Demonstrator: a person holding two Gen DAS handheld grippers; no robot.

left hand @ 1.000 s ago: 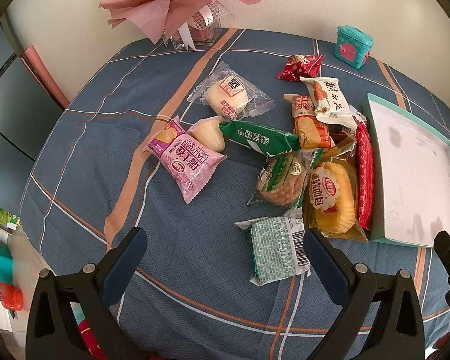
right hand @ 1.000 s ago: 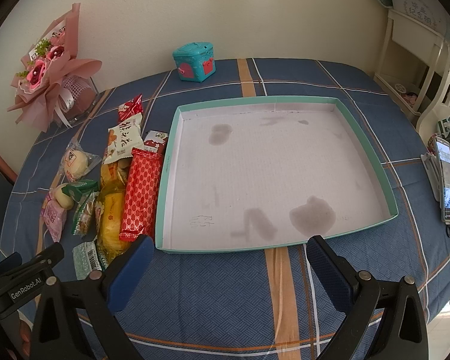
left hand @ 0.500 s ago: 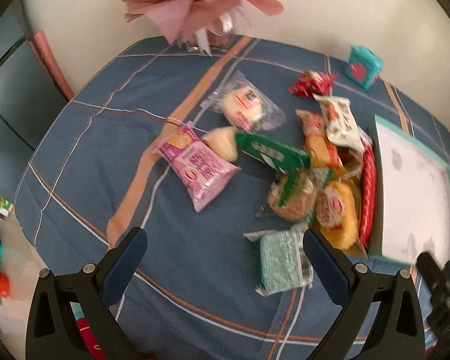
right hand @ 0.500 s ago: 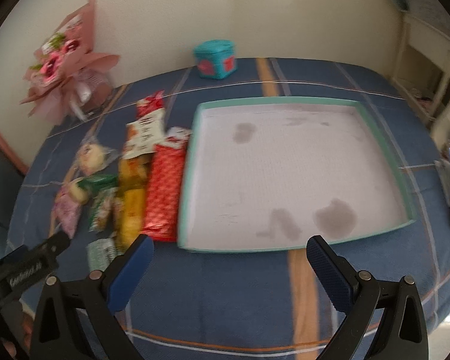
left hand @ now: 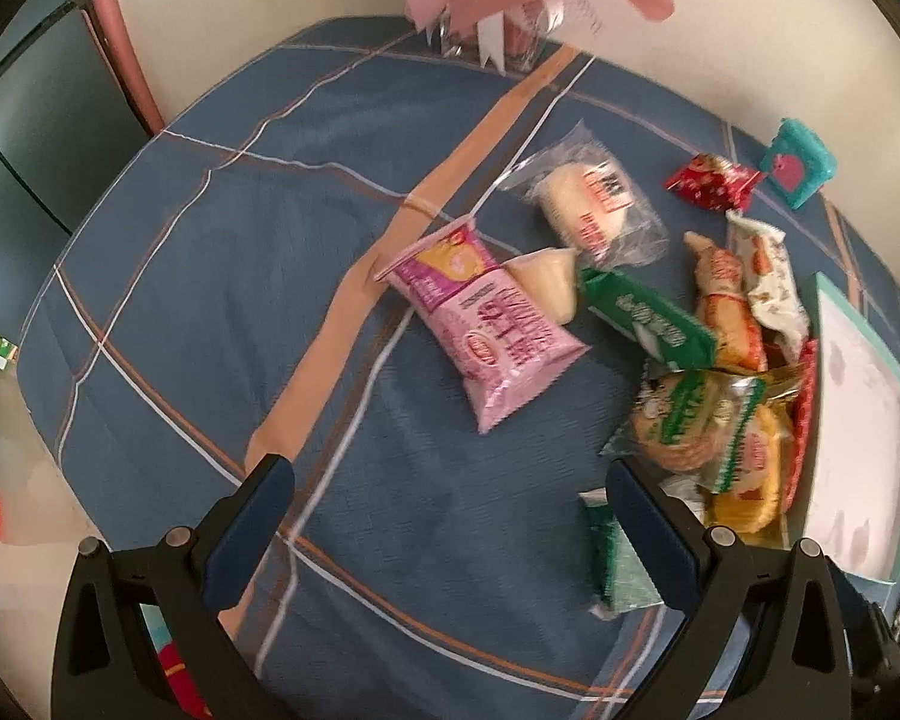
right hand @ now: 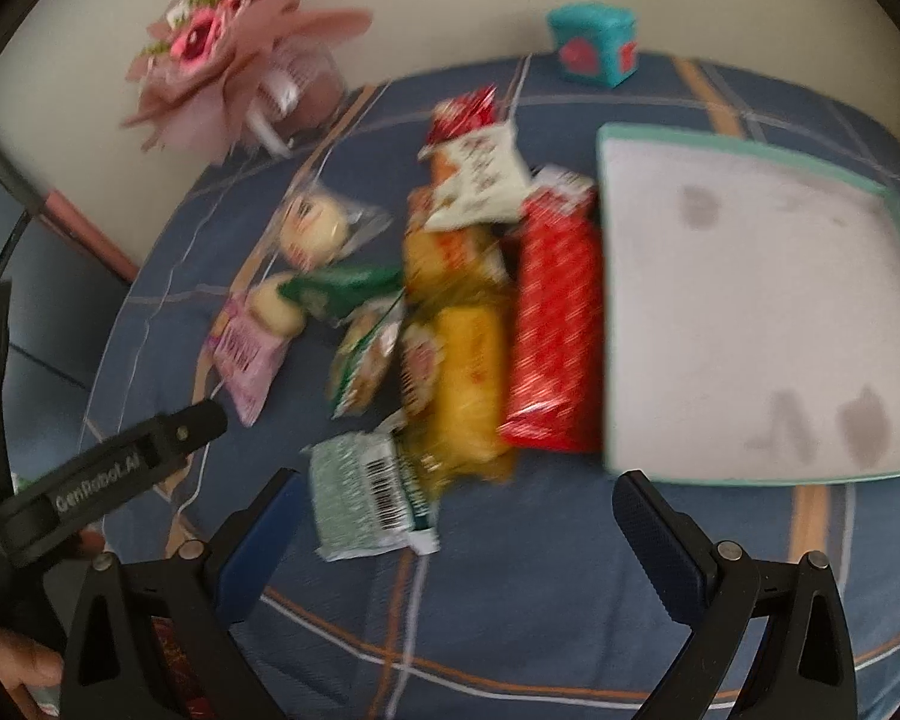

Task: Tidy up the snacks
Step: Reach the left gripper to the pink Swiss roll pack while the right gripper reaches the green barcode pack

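Several wrapped snacks lie on the blue plaid tablecloth. A pink packet (left hand: 491, 330) lies ahead of my left gripper (left hand: 447, 516), which is open and empty above the cloth. Beside the packet are a clear-wrapped bun (left hand: 588, 210), a green bar (left hand: 651, 318) and a round biscuit pack (left hand: 687, 420). My right gripper (right hand: 450, 522) is open and empty, just above a green-white packet (right hand: 366, 498), with a yellow cake pack (right hand: 462, 384) and a long red packet (right hand: 552, 324) beyond. The empty teal-rimmed white tray (right hand: 750, 300) lies to the right.
A pink bouquet in a vase (right hand: 234, 66) stands at the back left near the wall. A small teal box (right hand: 591, 51) sits at the back. The table edge drops off at the left (left hand: 48, 324). The left gripper's body (right hand: 108, 468) shows at the right view's lower left.
Both grippers swung left. The left view now centres on the pink packet. The right view has shifted from the tray to the snack pile. Both stayed open. The snacks have not moved.
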